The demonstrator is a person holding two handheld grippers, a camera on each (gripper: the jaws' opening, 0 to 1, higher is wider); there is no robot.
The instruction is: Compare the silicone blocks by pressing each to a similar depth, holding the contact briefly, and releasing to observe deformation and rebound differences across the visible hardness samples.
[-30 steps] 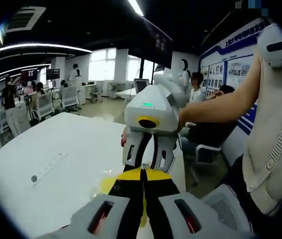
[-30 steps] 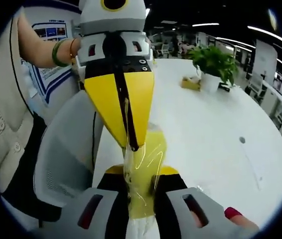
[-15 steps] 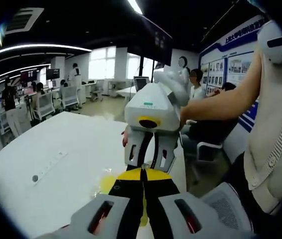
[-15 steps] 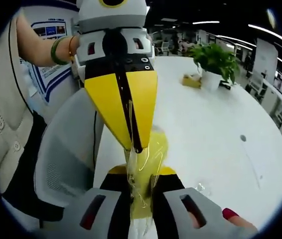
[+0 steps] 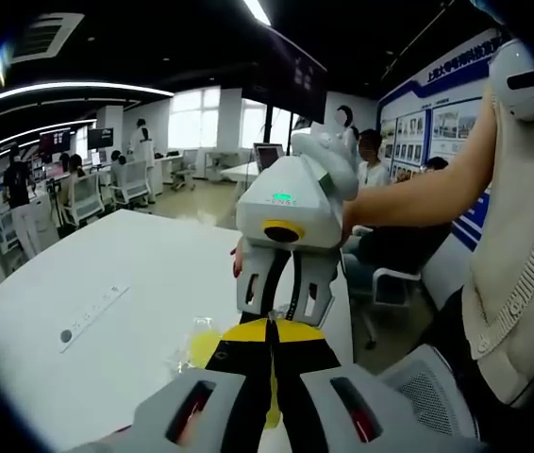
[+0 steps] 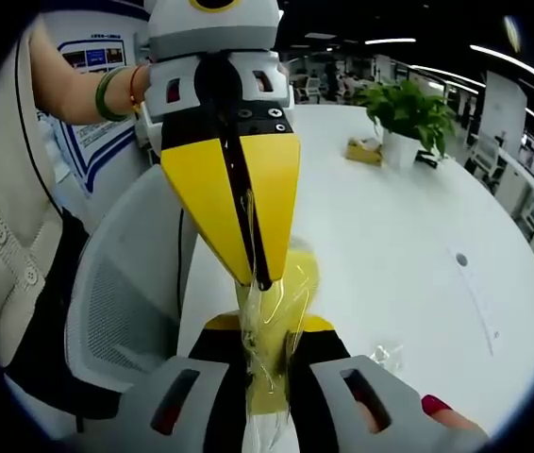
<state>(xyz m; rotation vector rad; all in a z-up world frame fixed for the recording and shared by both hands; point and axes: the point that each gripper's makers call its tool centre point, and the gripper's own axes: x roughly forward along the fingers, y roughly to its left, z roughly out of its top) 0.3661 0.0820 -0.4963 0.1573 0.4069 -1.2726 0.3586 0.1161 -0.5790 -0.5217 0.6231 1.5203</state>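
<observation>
A yellow silicone block [image 6: 295,276] sits inside a clear plastic bag [image 6: 269,377] that is stretched between the two grippers above the white table's edge. My left gripper [image 6: 259,280] comes down from the top of the right gripper view, its yellow jaws shut on the bag's upper part. My right gripper [image 6: 267,332] is shut on the bag's lower part, and the film trails down between its jaws. In the left gripper view, my left gripper [image 5: 269,326] is closed tip to tip with my right gripper [image 5: 281,310]. The yellow block [image 5: 201,345] peeks out just left of them.
The white table [image 6: 399,236] carries a potted plant [image 6: 401,113], a small yellowish box [image 6: 363,153] and a flat ruler-like strip [image 5: 92,316]. A grey mesh chair [image 6: 121,311] stands at the table's edge beside the person. People sit at desks in the background.
Both grippers keep their hold on the bag. The views have shifted slightly and the film looks a little more stretched between the jaws.
</observation>
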